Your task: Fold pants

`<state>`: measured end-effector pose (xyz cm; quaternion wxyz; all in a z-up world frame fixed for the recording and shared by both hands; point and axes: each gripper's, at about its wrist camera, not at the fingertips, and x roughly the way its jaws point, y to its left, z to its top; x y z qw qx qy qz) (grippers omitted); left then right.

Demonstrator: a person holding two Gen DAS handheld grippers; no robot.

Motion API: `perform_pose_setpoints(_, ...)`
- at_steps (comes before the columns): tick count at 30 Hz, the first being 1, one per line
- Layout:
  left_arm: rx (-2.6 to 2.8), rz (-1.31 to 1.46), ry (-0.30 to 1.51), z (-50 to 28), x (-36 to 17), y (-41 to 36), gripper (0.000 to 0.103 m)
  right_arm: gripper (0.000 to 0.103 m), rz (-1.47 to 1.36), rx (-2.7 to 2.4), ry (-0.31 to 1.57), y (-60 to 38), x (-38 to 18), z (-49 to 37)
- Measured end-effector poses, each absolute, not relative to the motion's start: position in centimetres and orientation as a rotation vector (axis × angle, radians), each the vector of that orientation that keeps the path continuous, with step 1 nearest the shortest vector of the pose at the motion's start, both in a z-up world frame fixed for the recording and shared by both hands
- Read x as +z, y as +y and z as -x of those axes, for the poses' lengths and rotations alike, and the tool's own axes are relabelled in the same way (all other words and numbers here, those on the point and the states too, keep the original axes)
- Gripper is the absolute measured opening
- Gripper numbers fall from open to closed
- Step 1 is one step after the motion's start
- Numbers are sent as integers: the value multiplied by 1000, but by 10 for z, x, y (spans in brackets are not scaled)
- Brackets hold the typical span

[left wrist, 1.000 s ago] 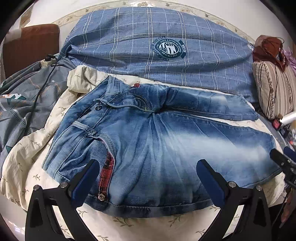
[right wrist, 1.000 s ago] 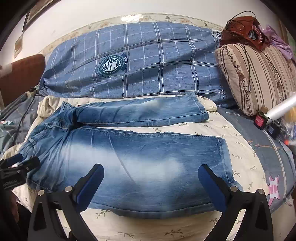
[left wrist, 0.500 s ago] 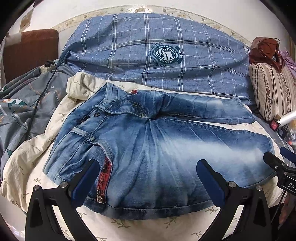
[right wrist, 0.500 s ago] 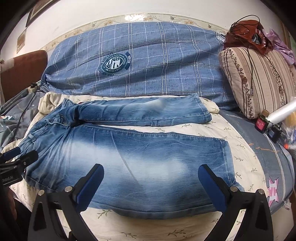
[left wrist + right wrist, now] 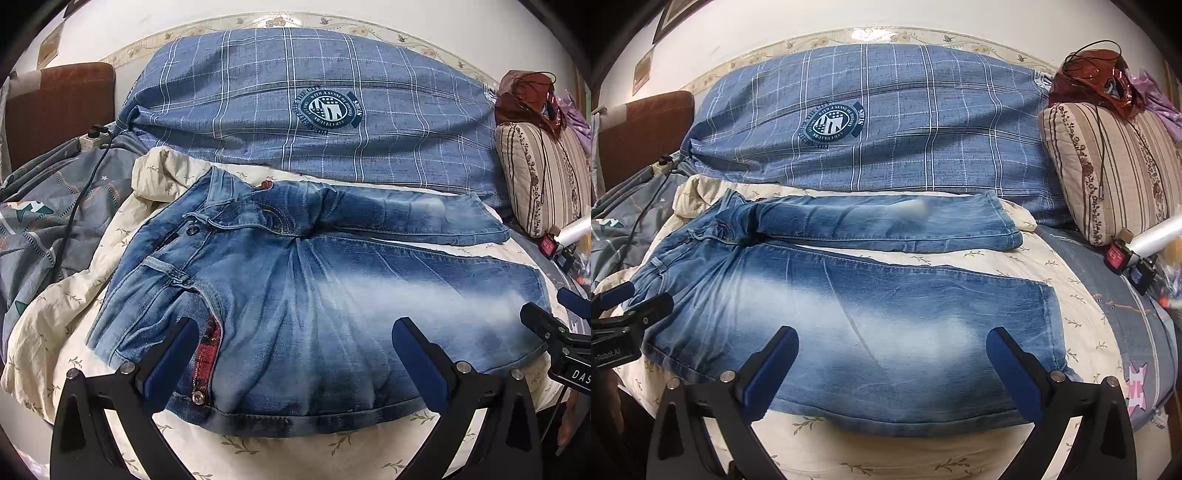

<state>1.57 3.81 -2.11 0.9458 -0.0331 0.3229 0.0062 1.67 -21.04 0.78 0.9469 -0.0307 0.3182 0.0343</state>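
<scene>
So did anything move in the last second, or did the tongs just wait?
Both tongs pulled back a little from the jeans, so a bit more of the cream bedspread shows in front of the near edge. The left tongs and right tongs stayed wide open and took hold of nothing. The jeans lie flat as before, legs apart, and the blue plaid pillow did not move.

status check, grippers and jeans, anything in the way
Left gripper open, right gripper open, both empty. Jeans flat on bedspread, legs apart, unfolded. Nothing lying on them.
</scene>
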Motion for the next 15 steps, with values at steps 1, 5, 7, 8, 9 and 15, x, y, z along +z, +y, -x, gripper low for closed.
perform_pose_setpoints(1,13,67,658,-16,-21,38,103,103,61,70,648,-211,8,-17)
perform_pose_setpoints(5,14,67,660,-16,-21,38,103,103,64,70,649,-210,7,-17)
perform_pose_setpoints(7,15,66,660,-16,-21,38,103,103,65,69,648,-210,7,-17)
perform_pose_setpoints(8,15,65,661,-16,-21,38,103,103,65,68,649,-210,7,-17)
perform_pose_setpoints(9,15,64,662,-16,-21,38,103,103,64,69,649,-211,7,-17)
perform_pose_setpoints(15,15,64,663,-16,-22,37,103,103,66,69,648,-210,7,-16)
